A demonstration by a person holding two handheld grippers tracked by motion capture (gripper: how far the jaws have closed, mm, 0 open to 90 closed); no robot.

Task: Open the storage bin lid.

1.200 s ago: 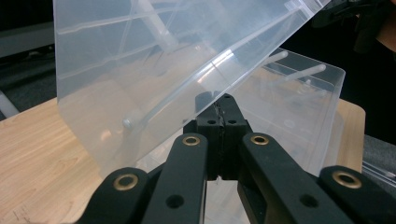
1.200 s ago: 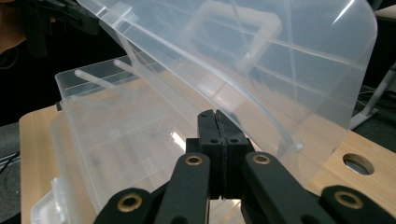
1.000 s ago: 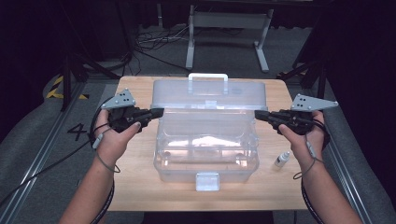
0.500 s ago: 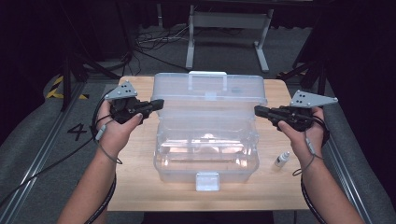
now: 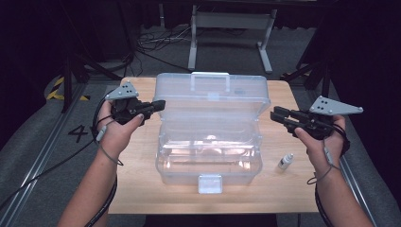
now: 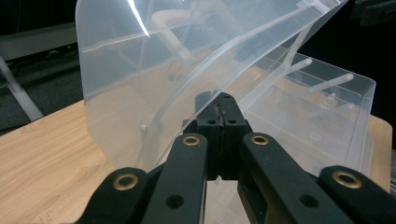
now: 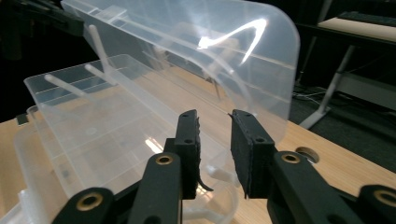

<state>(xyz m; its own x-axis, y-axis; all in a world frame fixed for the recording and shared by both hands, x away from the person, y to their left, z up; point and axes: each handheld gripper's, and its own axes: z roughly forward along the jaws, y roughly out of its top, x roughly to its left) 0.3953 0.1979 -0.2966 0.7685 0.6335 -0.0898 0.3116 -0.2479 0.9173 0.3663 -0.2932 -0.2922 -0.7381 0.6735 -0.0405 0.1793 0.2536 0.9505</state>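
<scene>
- At the far left of the high view: left hand wrapped round the left gripper, forearm coming up from the bottom edge, wrist a bit bent, cable hanging in a loop below.
- Left gripper lying flat and pointing right, tip just at the left edge of the clear box, up by the raised lid.
- In the left gripper view: black pads pressed tight together, no gap, nothing pinched between them. Lid edge right in front of the tip; touching or not, hard to tell.
- In the middle of the wooden table: clear box standing open, lid tipped up and back, white handle on top, small latch at the near side. Thin clear tray inside, lifted up on little arms.
- Box sitting between the two grippers, one on each side.
- Right of the box, on the table: small white bottle, near the box, not touching it, just beside the right hand.
- At the right: right hand round the right gripper, forearm rising from the bottom right corner, gripper flat and pointing left.
- Tip near the right edge of the lid, a small gap showing from above.
- In the right gripper view: pads a little apart, a narrow gap, nothing held. Lid corner just past them, box bottom to the left.
</scene>
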